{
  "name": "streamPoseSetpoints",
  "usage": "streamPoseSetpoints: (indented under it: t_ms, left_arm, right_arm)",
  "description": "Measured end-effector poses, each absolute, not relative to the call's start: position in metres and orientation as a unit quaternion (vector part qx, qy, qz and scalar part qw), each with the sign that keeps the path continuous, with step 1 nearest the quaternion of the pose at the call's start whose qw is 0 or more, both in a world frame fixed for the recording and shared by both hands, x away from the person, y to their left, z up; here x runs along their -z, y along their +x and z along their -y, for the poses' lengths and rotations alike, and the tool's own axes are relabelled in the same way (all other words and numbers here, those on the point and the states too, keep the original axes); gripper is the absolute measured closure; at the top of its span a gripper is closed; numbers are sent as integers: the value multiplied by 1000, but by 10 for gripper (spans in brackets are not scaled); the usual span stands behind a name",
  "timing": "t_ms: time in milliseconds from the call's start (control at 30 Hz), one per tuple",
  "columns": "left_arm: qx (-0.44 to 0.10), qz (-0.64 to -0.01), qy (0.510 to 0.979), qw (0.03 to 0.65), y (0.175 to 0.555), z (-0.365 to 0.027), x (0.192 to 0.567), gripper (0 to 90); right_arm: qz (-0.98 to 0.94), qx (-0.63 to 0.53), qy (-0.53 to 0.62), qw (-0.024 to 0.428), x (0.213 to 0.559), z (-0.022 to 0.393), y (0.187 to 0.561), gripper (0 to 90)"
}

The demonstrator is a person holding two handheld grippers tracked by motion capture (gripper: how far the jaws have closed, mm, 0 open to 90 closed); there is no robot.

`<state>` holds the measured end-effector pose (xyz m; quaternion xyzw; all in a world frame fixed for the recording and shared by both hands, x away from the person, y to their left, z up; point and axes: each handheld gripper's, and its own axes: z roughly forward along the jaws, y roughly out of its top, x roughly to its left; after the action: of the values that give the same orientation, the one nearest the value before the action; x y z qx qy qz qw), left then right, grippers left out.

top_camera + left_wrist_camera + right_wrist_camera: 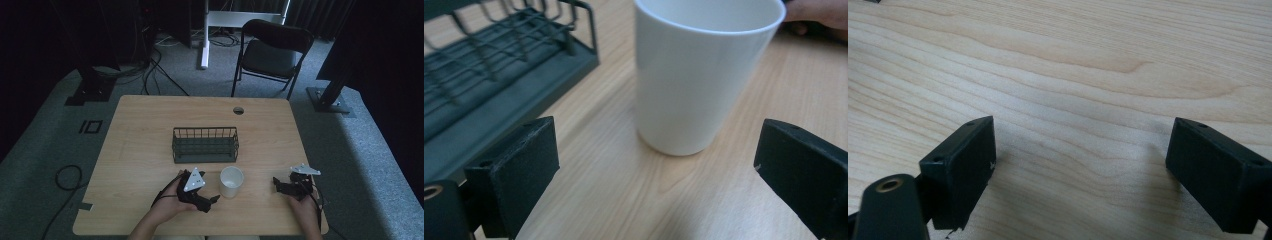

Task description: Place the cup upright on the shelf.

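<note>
A white cup [231, 181] is standing upright on the wooden tabletop [140, 150], near the front edge and just in front of a dark wire basket [205, 144]; the two are sitting close together but apart; in the left gripper view the cup [699, 75] is rising straight ahead of the black jaws, a little beyond their tips, with the basket [499, 75] lying to its left. The left gripper [212, 199] is lying just beside the cup on its left, pointing toward it, with a hand [170, 202] wrapping its body; its jaws are standing spread wide with bare wood showing between them, touching nothing. The right gripper [276, 183] is resting on the other side of the cup, a short way off, held by the other hand [302, 205]; in the right gripper view its jaws are likewise gaping wide over plain wood grain. Beyond the tabletop a black folding chair [272, 50] is standing on the grey carpet.
</note>
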<state>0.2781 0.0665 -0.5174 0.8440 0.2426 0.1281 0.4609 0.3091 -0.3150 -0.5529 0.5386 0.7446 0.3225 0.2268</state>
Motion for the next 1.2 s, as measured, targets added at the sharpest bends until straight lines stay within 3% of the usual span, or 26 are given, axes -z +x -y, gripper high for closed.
streamPoseSetpoints:
  t_ms: [533, 1200]
  left_arm:
    - [-106, -230, 838, 483, 287, -37, 522, 44]
    - [-138, -212, 816, 520, 299, -13, 517, 55]
  right_arm:
    - [-745, -323, 539, 227, 553, 315, 309, 121]
    - [-745, -323, 539, 227, 553, 315, 309, 121]
